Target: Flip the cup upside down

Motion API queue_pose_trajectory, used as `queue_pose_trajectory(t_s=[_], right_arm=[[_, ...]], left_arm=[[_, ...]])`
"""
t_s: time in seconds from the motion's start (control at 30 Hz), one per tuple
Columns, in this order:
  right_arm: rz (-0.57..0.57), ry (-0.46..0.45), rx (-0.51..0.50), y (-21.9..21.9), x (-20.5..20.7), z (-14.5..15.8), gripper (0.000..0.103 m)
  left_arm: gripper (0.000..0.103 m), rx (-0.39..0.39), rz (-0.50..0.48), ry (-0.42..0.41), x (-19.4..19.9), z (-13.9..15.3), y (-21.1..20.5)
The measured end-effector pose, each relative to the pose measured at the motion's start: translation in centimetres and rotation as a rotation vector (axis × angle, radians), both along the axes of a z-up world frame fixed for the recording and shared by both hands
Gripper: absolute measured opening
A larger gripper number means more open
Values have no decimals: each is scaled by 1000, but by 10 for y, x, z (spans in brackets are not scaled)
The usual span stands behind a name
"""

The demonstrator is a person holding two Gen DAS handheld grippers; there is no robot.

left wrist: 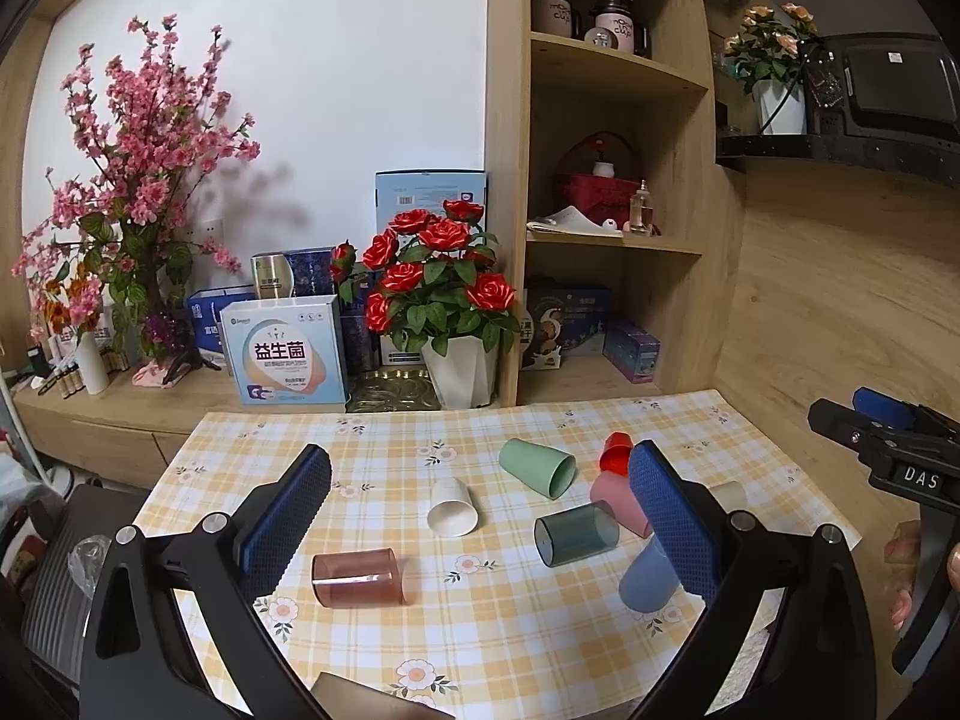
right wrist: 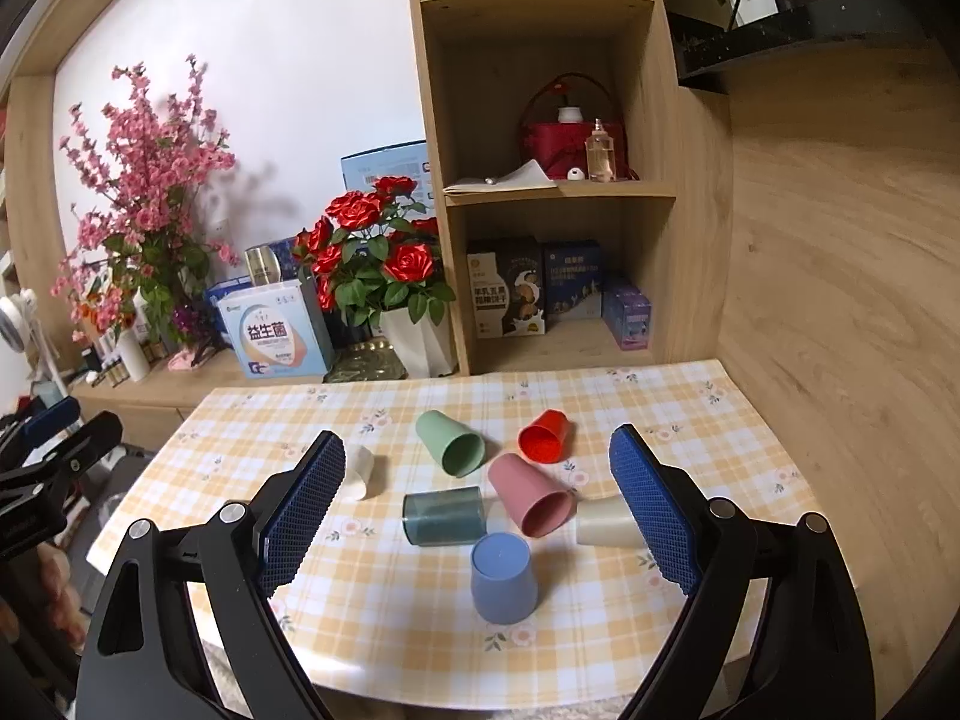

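Observation:
Several cups lie on the checked tablecloth (right wrist: 630,402). A blue cup (right wrist: 503,577) stands upside down near the front; it also shows in the left wrist view (left wrist: 648,582). On their sides lie a green cup (right wrist: 451,443), red cup (right wrist: 543,437), pink cup (right wrist: 531,495), dark teal clear cup (right wrist: 443,516), cream cup (right wrist: 606,522) and white cup (right wrist: 359,471). A brown clear cup (left wrist: 355,577) lies near my left gripper (left wrist: 480,531), which is open and empty. My right gripper (right wrist: 477,516) is open and empty above the blue cup.
A potted rose plant (right wrist: 384,264), boxes (right wrist: 276,336) and a pink blossom vase (right wrist: 144,204) stand behind the table. A wooden shelf unit (right wrist: 552,180) rises at the back right, with a wooden wall (right wrist: 840,240) along the table's right edge.

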State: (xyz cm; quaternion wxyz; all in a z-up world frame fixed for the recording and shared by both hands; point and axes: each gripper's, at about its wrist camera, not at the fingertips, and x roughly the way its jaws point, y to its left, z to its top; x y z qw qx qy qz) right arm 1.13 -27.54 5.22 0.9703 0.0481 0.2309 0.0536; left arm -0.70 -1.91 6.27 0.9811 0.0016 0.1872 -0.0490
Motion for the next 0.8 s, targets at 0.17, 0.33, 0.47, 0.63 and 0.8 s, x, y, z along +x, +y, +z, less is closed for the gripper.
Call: queue_pose_trajectory(t_s=[0.17,0.33,0.47,0.63,0.8], right_arm=[[1,-1,-3,1,-1,1,87],[0,0,-6,2,-1,2,87],[0,-1,-6,2,0,2,87],[-3,-5,-8,1,0,5,87],[-2,-5,-7,1,0,6,87]], left_arm=[[97,-11,6,6,1,1,4],[97,-13,11,13,2,1,5],[97,-14,13,14,2,1,6],[97,-14,12,12,2,1,7],[97,-16,14,14,2,1,7]])
